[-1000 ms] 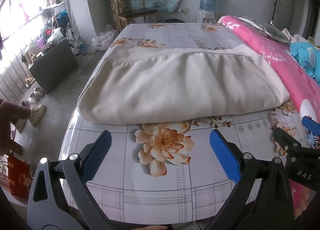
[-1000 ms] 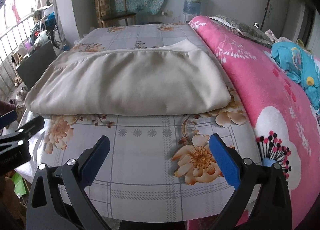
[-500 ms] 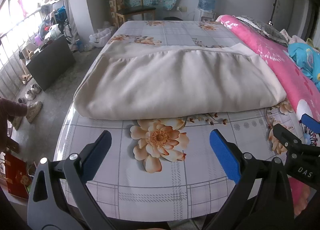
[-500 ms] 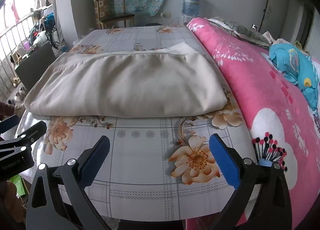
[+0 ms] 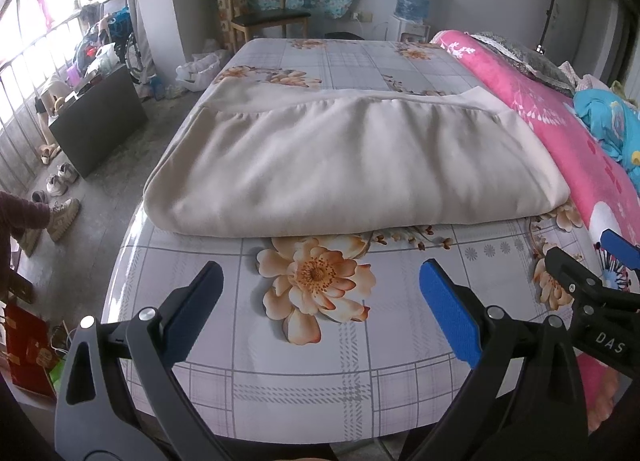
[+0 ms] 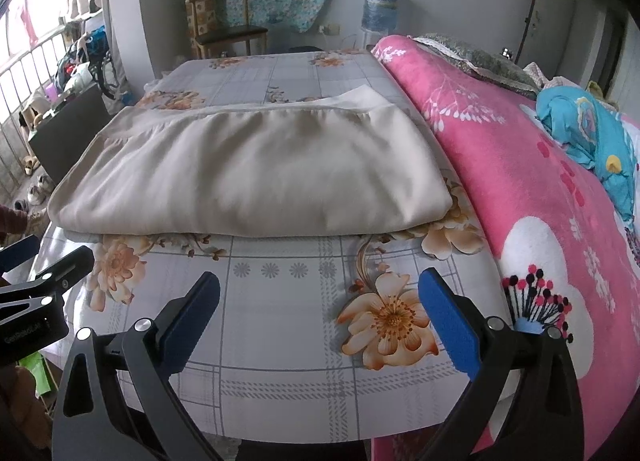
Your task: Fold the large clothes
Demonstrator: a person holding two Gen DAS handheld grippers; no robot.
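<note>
Folded beige cloth garment (image 5: 352, 165) on grey floral bedsheet (image 5: 320, 341), left gripper (image 5: 320, 301) and right gripper (image 6: 320, 301) — both spread wide, holding nothing, near its front edge.

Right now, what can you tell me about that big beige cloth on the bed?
The beige garment looks like soft, thick fabric, folded into a wide, puffy rectangle. A paler band runs along its far edge, with small gathers beside it. It lies flat on the flowered bed sheet, its right side next to the pink blanket. Neither gripper touches it.
</note>
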